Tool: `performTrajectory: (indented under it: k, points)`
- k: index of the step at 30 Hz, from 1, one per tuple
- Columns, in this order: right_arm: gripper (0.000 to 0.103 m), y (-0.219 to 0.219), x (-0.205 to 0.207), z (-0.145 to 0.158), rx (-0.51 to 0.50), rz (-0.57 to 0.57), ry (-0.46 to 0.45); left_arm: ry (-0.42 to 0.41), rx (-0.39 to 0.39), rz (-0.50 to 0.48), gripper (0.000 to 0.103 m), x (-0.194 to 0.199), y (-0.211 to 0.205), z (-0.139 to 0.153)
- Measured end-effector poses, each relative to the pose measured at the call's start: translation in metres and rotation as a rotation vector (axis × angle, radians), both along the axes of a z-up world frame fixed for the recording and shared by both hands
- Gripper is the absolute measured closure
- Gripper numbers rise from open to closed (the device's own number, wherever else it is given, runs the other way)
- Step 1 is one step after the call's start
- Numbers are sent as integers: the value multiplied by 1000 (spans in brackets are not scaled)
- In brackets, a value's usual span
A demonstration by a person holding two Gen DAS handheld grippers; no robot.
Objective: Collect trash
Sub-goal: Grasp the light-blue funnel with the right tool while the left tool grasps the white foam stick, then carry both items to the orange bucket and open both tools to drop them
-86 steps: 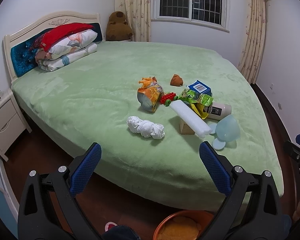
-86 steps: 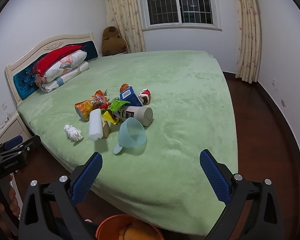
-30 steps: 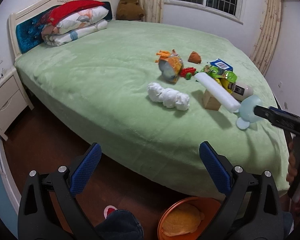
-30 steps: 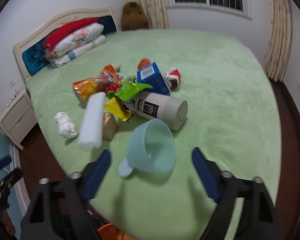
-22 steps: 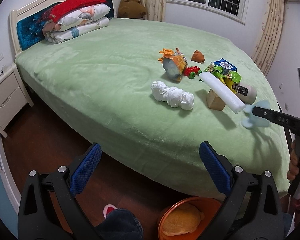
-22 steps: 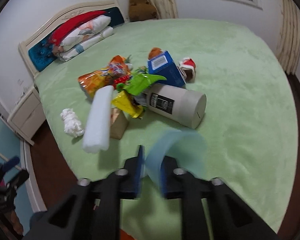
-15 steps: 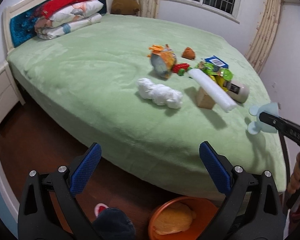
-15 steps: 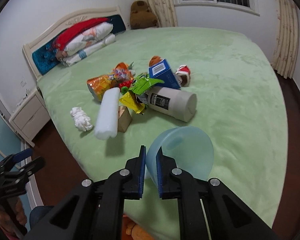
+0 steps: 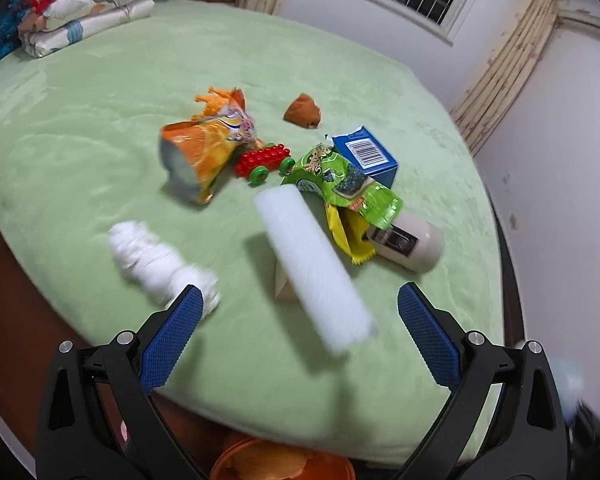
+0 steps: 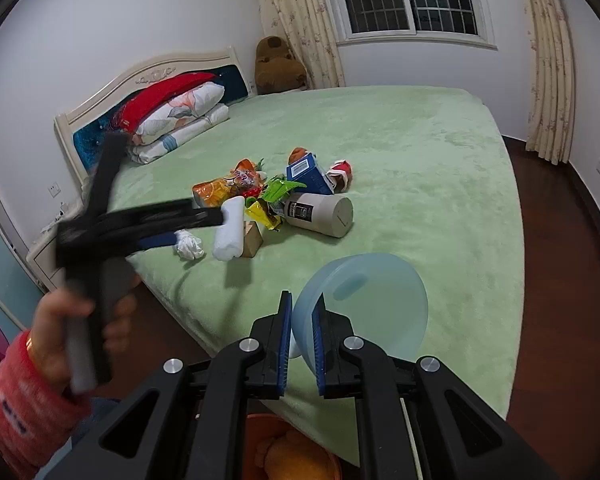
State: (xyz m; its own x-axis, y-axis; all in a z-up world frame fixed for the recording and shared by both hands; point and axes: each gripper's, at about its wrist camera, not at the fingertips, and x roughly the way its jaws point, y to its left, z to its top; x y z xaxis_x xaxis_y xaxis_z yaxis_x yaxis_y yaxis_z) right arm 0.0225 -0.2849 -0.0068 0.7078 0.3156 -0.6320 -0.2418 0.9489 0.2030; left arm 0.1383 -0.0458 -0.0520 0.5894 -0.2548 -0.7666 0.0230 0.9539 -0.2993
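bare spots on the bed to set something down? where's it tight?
Bed is bare between the pillows and the orange bag, and right of the grey canister. Crowded: bag, blue carton, foam roll.

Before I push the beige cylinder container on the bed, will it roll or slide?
The beige cylinder container lies on its side, so it will probably roll if pushed across its length. The soft green blanket may slow it. The yellow wrapper against its one end could drag along.

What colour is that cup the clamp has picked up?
The cup is pale translucent blue, clearest in the right wrist view, pinched by the right gripper.
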Motion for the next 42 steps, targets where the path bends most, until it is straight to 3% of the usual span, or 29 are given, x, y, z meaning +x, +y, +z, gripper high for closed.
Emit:
performTrajectory:
  k: [5,7,9,13,22,26,30,35,42]
  points:
    - [93,-8,-6,0,-3,-15,0,107,-77,19,12,29,-2,-19]
    - [93,-10,-7,-1,-4,-22,0,117,-85,16,57,32,-1,-22]
    - [93,-11,-7,-2,3,-24,5,160,-121,6,74,36,1,-28]
    - [93,-10,-8,-3,9,-24,3,157,-168,15,82,33,11,-28]
    - [93,1,-12,-2,-6,3,-12,41,-158,-65,84,-9,22,11]
    - [93,8,-17,-3,-5,28,-8,-15,-118,-141,84,-51,24,29]
    - [93,17,-25,-4,-9,63,4,-29,-74,-220,84,-93,21,29]
    - [93,30,-44,-20,-14,124,61,61,-82,-302,84,-138,17,-8]
    - [93,54,-75,-80,-35,221,245,301,-46,-343,84,-182,12,-105]
